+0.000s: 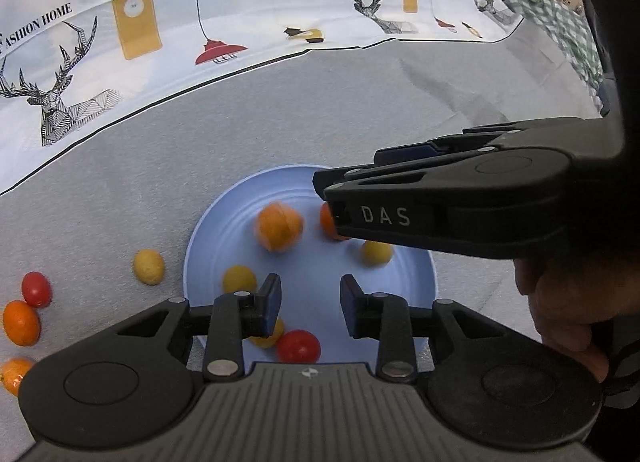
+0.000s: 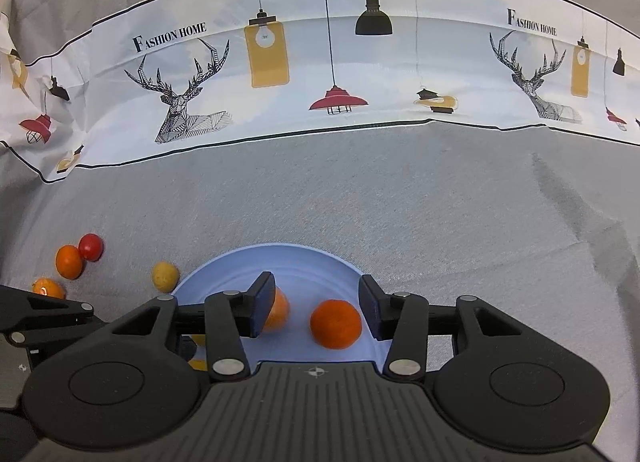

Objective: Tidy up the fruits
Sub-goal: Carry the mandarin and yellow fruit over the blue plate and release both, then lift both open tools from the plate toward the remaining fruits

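Gathering fruit, both open, empty hand-held grippers, left and right, hovered over the round pale-blue plate holding six small fruits, while four loose fruits lay beside it on the grey-clothed bench.

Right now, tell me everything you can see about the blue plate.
The blue plate is round, pale blue, smooth with faint concentric ridges, looks like plastic or ceramic. It lies flat on the grey cloth. On it sit orange, yellow and red small fruits; one orange fruit is blurred, probably rolling. Both grippers hover over it, jaws open and empty. A yellow fruit lies just off its left rim.
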Action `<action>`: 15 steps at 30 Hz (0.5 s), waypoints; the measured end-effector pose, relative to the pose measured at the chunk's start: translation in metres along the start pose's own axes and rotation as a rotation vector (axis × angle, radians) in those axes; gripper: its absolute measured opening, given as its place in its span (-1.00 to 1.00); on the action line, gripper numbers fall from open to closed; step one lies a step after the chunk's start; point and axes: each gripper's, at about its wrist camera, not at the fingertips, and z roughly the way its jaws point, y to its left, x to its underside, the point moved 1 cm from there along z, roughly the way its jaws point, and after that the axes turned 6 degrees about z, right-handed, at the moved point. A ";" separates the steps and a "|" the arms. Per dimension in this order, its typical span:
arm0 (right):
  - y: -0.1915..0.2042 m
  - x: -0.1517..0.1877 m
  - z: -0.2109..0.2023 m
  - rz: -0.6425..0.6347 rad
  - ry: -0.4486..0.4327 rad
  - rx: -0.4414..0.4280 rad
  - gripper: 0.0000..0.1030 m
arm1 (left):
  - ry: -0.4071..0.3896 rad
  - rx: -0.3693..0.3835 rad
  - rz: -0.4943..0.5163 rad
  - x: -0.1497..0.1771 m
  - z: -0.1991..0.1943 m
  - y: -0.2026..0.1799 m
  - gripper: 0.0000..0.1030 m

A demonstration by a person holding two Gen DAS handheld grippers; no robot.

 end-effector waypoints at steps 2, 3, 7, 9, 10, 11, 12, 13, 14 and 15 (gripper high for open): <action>0.001 0.001 0.001 -0.004 0.001 0.000 -0.06 | -0.001 -0.004 0.002 -0.001 0.000 0.000 -0.30; 0.002 0.001 0.001 -0.005 0.001 0.000 -0.06 | -0.003 -0.005 0.000 -0.001 -0.001 0.000 -0.30; 0.002 0.000 0.000 -0.008 -0.004 0.001 -0.06 | -0.009 -0.013 -0.009 -0.002 -0.003 0.003 -0.30; 0.002 -0.001 0.000 -0.008 -0.008 0.005 -0.06 | -0.009 -0.019 -0.013 -0.001 -0.005 0.004 -0.30; 0.002 -0.001 0.000 -0.008 -0.008 0.007 -0.06 | -0.009 -0.021 -0.014 -0.001 -0.005 0.004 -0.30; 0.002 0.000 0.000 -0.007 -0.009 0.009 -0.06 | -0.010 -0.023 -0.016 -0.001 -0.005 0.005 -0.30; 0.002 -0.001 0.000 -0.006 -0.010 0.010 -0.06 | -0.011 -0.025 -0.017 -0.002 -0.005 0.005 -0.30; 0.003 -0.001 0.000 -0.007 -0.011 0.010 -0.06 | -0.012 -0.026 -0.019 -0.002 -0.005 0.005 -0.30; 0.003 -0.001 0.000 -0.008 -0.012 0.010 -0.06 | -0.013 -0.027 -0.020 -0.002 -0.006 0.005 -0.30; 0.004 -0.001 -0.001 -0.009 -0.013 0.011 -0.06 | -0.014 -0.028 -0.020 -0.002 -0.006 0.006 -0.30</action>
